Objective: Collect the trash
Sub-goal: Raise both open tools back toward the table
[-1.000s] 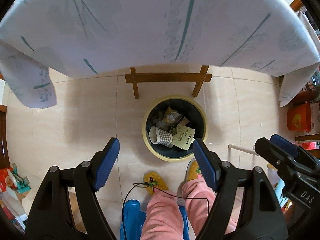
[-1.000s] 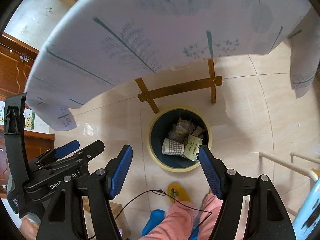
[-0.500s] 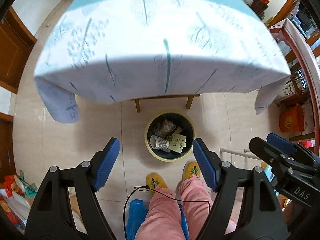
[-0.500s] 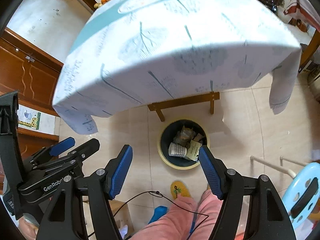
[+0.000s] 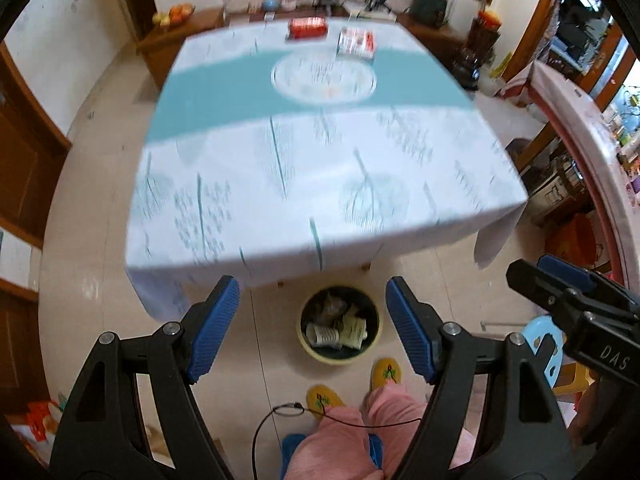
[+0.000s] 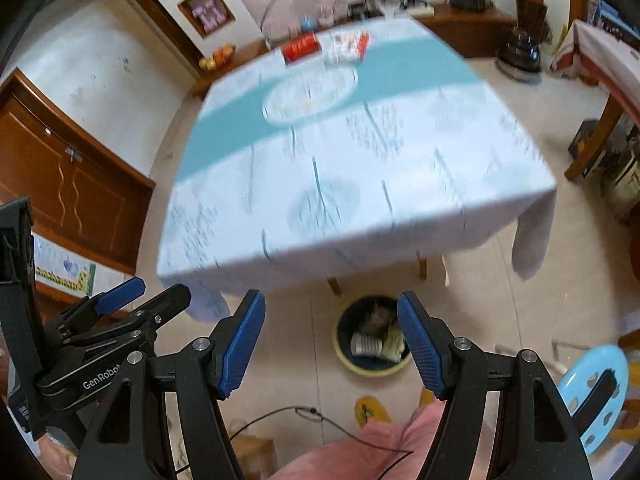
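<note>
A round bin (image 5: 308,350) (image 6: 340,354) with a yellow rim stands on the floor under the table's near edge, holding a checked paper cup (image 5: 326,334) (image 6: 366,345), a paper packet and crumpled wrappers. High above it, my left gripper (image 5: 312,304) stands open with nothing between its blue pads. My right gripper (image 6: 331,320) is likewise open and empty. On the far side of the table (image 5: 320,168) (image 6: 360,168) lie a red box (image 5: 307,28) (image 6: 301,47) and a red-and-white packet (image 5: 357,42) (image 6: 349,45), both blurred.
A person's pink trouser legs (image 5: 348,432) and yellow slippers (image 5: 386,372) are below the grippers. A light blue stool (image 6: 592,392) stands at the right. Wooden doors (image 6: 60,184) are on the left, a sideboard (image 5: 192,28) with fruit behind the table.
Both grippers have risen from under the tablecloth's hem to well above the table; the tabletop and far room have come into view and the bin looks smaller. Jaws stayed open.
</note>
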Motion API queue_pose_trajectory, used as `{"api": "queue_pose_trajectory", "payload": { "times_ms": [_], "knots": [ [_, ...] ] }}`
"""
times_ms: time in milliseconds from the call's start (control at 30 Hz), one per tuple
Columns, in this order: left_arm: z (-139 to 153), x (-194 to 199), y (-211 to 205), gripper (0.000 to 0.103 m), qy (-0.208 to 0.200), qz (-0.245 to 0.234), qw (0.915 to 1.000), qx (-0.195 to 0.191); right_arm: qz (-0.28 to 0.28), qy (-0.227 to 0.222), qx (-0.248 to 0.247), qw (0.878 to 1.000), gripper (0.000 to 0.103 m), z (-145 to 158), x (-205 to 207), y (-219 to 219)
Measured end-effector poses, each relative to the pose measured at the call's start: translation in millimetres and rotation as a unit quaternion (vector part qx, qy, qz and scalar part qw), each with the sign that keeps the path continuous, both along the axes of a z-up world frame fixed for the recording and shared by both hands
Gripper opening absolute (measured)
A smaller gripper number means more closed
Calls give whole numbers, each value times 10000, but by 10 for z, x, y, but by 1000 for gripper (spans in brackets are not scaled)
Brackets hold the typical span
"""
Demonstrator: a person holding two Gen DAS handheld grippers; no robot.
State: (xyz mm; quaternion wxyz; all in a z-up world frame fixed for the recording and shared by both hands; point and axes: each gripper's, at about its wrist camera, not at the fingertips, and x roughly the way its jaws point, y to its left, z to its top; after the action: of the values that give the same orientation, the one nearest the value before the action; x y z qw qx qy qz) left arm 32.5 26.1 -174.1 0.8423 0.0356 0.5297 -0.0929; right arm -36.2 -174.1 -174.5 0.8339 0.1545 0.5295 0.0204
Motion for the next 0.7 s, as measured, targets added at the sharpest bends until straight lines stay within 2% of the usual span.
{"api": "queue_pose_trajectory", "payload": {
  "times_ms": [267, 433, 700],
  "knots": [
    [784, 403, 190, 74, -580, -6, 9981, -227, 6, -536, -246, 9983, 74, 787, 295, 28],
    [1090, 713, 280, 74, -745, -77, 9969, -246, 78, -823, -411, 9957, 77, 1205, 631, 87],
    [1454, 1476, 295, 75, -996, 72, 9949, -163, 193, -898, -418, 9949, 84, 1549, 1448, -57]
  ]
}}
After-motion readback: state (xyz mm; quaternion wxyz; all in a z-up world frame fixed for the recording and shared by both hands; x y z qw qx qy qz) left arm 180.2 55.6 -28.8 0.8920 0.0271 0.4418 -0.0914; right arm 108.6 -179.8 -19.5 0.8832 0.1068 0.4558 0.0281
